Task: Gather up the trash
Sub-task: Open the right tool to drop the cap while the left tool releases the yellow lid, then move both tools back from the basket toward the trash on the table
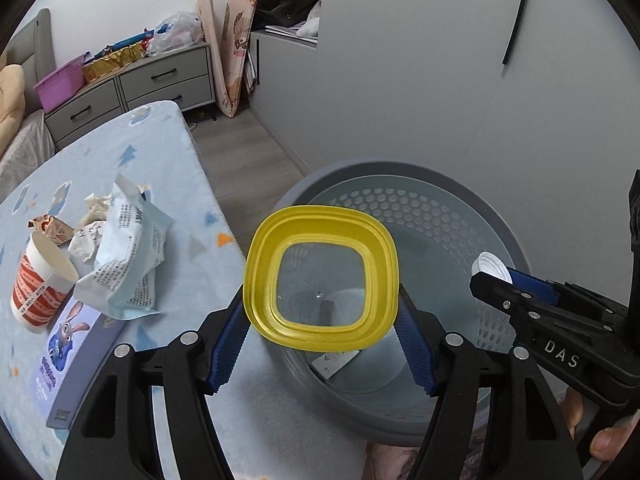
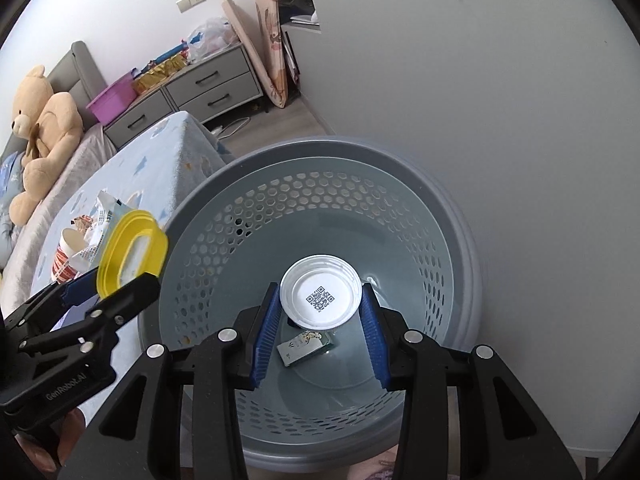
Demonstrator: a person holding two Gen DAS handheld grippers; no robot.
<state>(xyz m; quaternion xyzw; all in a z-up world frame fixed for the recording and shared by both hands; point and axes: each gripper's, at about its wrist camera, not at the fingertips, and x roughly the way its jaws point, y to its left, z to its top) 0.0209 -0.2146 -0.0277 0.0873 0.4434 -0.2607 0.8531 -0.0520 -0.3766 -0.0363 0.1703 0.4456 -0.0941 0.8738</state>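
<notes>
Table [image 1: 168, 184] at left, draped in a pale blue cloth printed with small coloured shapes. Wood-look floor [image 1: 248, 152] beyond; plain grey-white cabinet fronts [image 1: 420, 80] filling the right and far side. Far left: grey drawer unit [image 1: 160, 80] bearing a purple tub [image 1: 60, 84], gold-wrapped packets and a clear plastic bag; pink boards leaning just beside it; socket plate on the wall above. Bed with tan teddy bear [image 2: 40, 128] at far left in the right wrist view. Grey perforated basket [image 2: 432, 216] standing on the floor just beside the table's near right edge, mouth up; small printed carton [image 2: 306, 346] lying flat on its bottom. On the table: torn pale blue and white pouch [image 1: 128, 264], crumpled paper, small orange wrapper, red and white paper cup [image 1: 40, 284] tipped with its mouth facing up and right, purple box with cartoon rabbit [image 1: 76, 356] lying flat, long axis running near to far. Left gripper [image 1: 320, 316] clamped on a yellow squarish lid with clear centre [image 1: 264, 264], held on edge over the basket's left rim, flat face toward the left wrist camera. Right gripper [image 2: 320, 312] clamped on a white round container [image 2: 320, 300], held over the basket's interior, circular QR-coded face toward the right wrist camera, axis running along the fingers.
</notes>
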